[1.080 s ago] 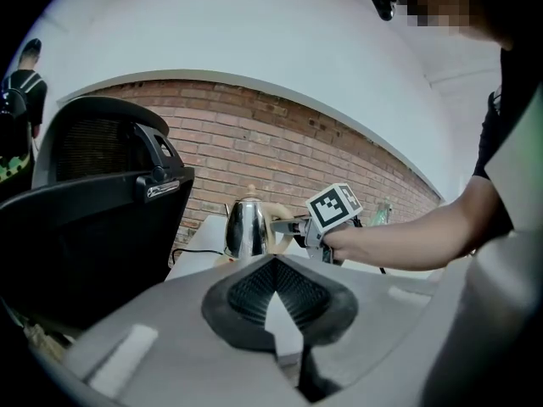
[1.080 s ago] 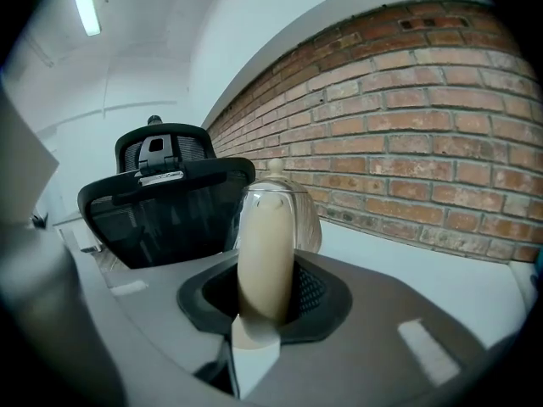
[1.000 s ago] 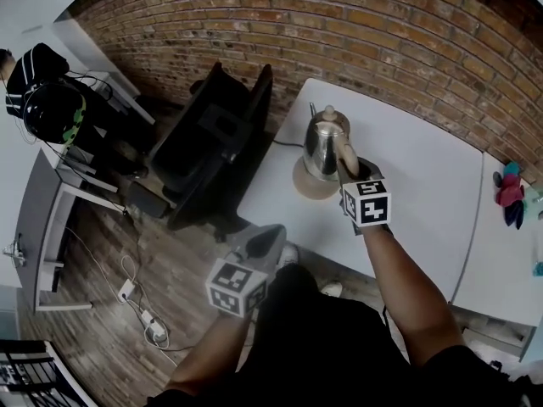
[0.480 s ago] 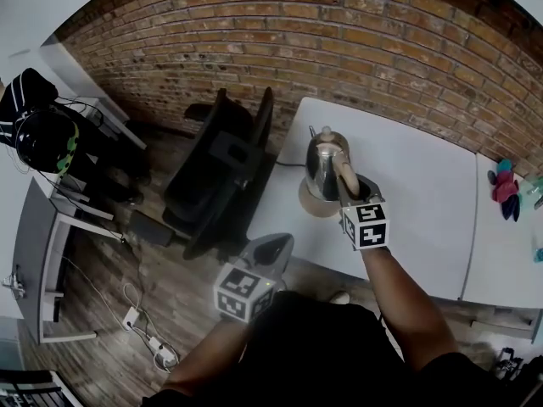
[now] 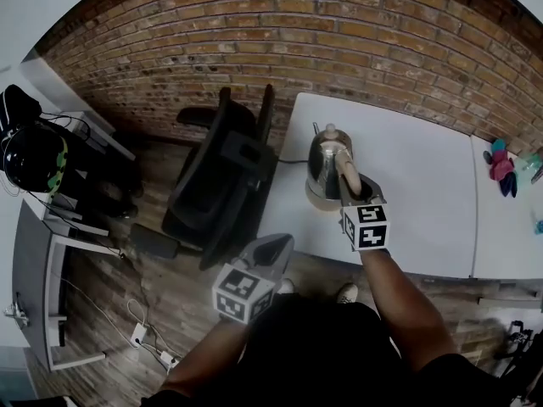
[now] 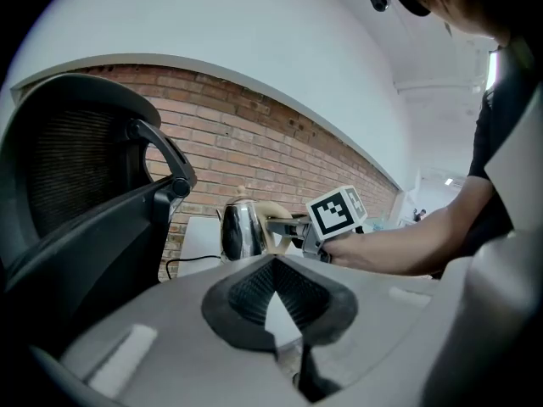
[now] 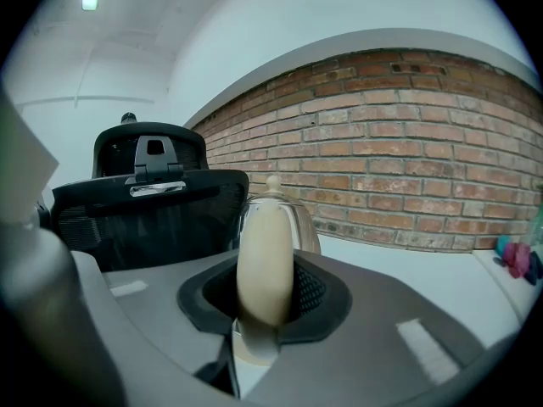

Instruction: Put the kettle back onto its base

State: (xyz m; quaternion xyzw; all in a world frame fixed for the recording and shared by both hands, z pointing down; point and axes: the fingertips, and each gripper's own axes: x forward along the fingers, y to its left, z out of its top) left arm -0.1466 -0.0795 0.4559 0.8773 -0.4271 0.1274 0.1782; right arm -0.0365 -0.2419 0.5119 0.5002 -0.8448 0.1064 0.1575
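Nearest, off the white table's [image 5: 407, 185] near edge above the wooden floor [image 5: 110, 312]: left tool [image 5: 276, 242], pressed together and empty. Just beyond, right tool [image 5: 352, 189] pinching the cream handle [image 5: 344, 164] of the polished steel kettle [image 5: 322, 161], upright at the table's left end. Directly beneath, the round tan base [image 5: 321, 202]; seated or just clear, impossible to tell. Same grip as a second earlier, but kettle seemingly more squarely over the base, which then showed out to its left. Left of the table, a black mesh office chair [image 5: 221, 176]. Farthest, a red brick wall [image 5: 339, 41].
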